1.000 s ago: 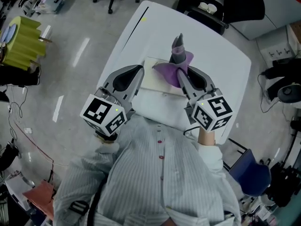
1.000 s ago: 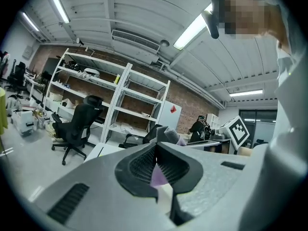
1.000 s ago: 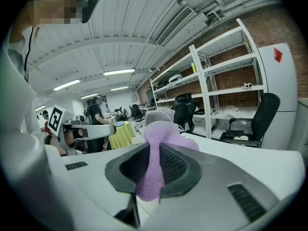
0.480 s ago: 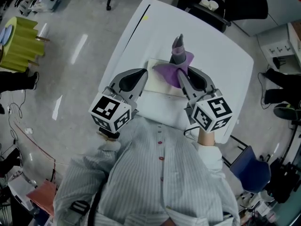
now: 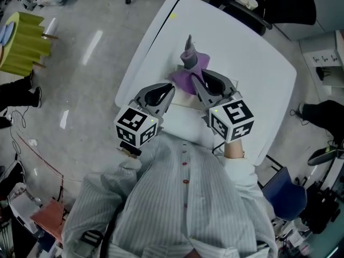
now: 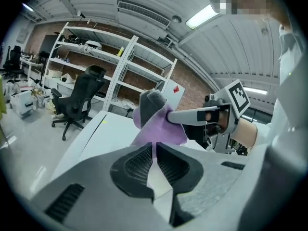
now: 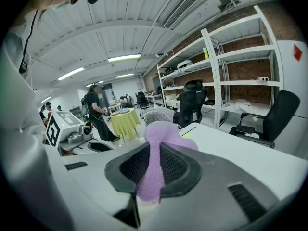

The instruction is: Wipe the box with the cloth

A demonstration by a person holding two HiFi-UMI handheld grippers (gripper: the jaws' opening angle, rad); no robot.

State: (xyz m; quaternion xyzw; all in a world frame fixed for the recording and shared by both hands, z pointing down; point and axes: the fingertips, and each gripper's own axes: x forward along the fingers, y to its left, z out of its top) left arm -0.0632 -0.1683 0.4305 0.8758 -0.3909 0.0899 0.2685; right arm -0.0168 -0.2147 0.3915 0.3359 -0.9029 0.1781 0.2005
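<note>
Right hand-held gripper point(image 7: 151, 170) clamps the cloth point(image 7: 161, 131); left hand-held gripper point(image 6: 154, 153) is clenched empty. The box point(image 5: 185, 125) below them lies unheld, so wiping could shove it.

cloth point(image 5: 186, 75) in right tool point(image 5: 196, 83), seemingly over box point(image 5: 185, 122); left tool point(image 5: 170, 88) alongside

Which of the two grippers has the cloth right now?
The right gripper, on the head view's right: its jaws are clamped on the purple cloth. The left gripper has its jaws together with no cloth between them.
</note>
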